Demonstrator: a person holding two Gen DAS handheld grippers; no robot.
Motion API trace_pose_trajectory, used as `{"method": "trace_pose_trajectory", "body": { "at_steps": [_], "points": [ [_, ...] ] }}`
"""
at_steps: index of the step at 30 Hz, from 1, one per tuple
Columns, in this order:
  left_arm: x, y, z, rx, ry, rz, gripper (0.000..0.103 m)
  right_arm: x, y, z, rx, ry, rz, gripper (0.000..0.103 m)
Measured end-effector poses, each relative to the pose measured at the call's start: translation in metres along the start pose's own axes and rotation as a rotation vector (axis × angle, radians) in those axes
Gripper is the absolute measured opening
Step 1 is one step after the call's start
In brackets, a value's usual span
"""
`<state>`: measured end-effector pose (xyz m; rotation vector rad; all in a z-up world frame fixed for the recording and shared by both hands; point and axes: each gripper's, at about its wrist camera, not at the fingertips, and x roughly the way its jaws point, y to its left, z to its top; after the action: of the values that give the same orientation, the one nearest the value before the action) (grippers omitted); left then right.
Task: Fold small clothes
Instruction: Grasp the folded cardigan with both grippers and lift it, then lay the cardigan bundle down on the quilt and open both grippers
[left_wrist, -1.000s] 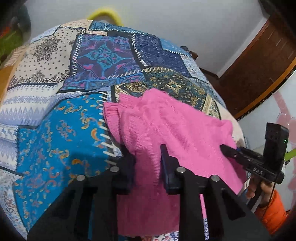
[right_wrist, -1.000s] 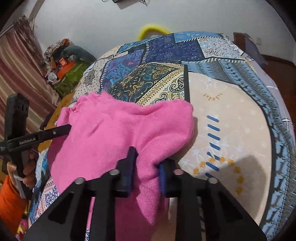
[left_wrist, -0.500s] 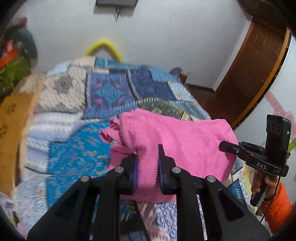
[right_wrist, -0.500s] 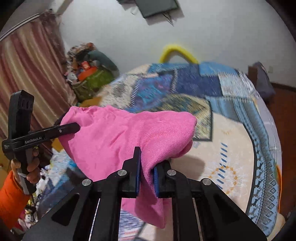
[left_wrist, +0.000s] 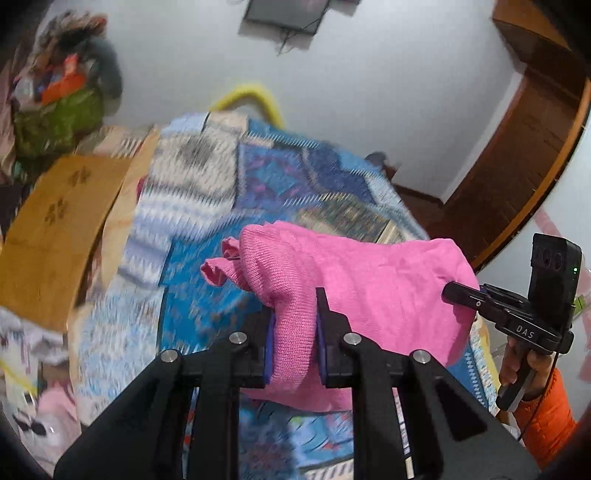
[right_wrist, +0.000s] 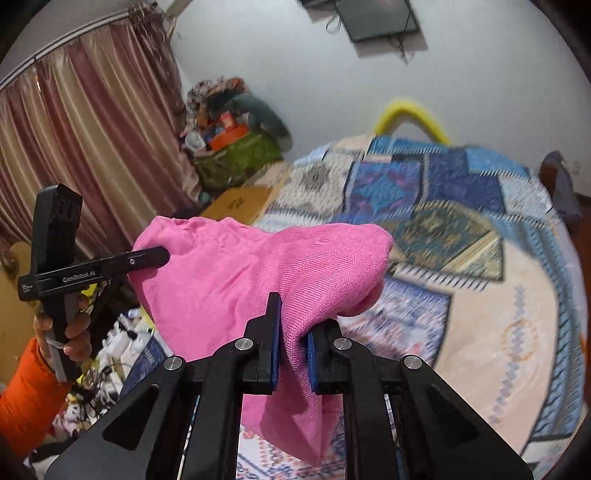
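Note:
A pink knitted garment (left_wrist: 373, 291) hangs in the air above the bed, stretched between both grippers. My left gripper (left_wrist: 293, 325) is shut on its left end, where a ribbed cuff (left_wrist: 221, 264) sticks out. My right gripper (right_wrist: 291, 328) is shut on the other end of the pink garment (right_wrist: 236, 280), and cloth hangs down below its jaws. The right gripper also shows in the left wrist view (left_wrist: 458, 293) and the left gripper in the right wrist view (right_wrist: 155, 256).
A bed with a blue patchwork cover (right_wrist: 458, 206) lies below. A yellow hoop (right_wrist: 410, 114) stands at its far edge. A pile of bags and clothes (right_wrist: 229, 144) sits by the curtain (right_wrist: 81, 147). A brown board (left_wrist: 51, 229) lies at the left. A wooden door (left_wrist: 532, 147) is right.
Both grippers have lifted the pink garment off the bed and raised it into the air. The views tilted up toward the wall.

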<state>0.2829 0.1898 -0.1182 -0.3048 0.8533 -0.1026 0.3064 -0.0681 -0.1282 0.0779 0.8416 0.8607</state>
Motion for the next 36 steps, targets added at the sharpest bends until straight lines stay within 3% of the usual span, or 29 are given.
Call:
{"method": "trace_pose_trajectory", "body": {
  "at_steps": [7,11,12,17,19,20,22,26,30,36],
  "points": [
    [0.057,0.052,-0.038,-0.072,0.14,0.05,0.018,0.066,-0.009,-0.02,0.031,0.14,-0.02,0.01],
    [0.081,0.068,-0.048,-0.085,0.183,0.077,0.026,0.085,-0.025,-0.023,0.049,0.182,-0.04,0.014],
    [0.083,0.07,-0.048,-0.085,0.183,0.09,0.03,0.087,-0.026,-0.024,0.035,0.19,-0.055,0.015],
    [0.075,0.077,-0.042,-0.068,0.15,0.155,0.03,0.077,-0.02,-0.028,-0.055,0.192,-0.139,0.017],
    [0.065,0.077,-0.037,-0.052,0.12,0.202,0.031,0.067,-0.016,-0.027,-0.089,0.172,-0.182,0.024],
    [0.058,0.077,-0.036,-0.054,0.11,0.191,0.031,0.062,-0.013,-0.026,-0.099,0.158,-0.202,0.027],
    [0.047,0.075,-0.036,-0.072,0.101,0.132,0.031,0.052,-0.008,-0.023,-0.109,0.122,-0.231,0.046],
    [0.033,0.048,-0.04,-0.002,0.084,0.112,0.031,0.041,0.013,-0.019,-0.143,0.077,-0.193,0.046],
    [0.032,0.017,-0.044,0.064,0.069,0.097,0.031,0.052,0.037,-0.018,-0.185,0.086,-0.14,0.046],
    [0.069,0.002,-0.054,0.071,0.129,0.08,0.035,0.094,0.049,-0.031,-0.202,0.157,-0.084,0.046]
  ]
}}
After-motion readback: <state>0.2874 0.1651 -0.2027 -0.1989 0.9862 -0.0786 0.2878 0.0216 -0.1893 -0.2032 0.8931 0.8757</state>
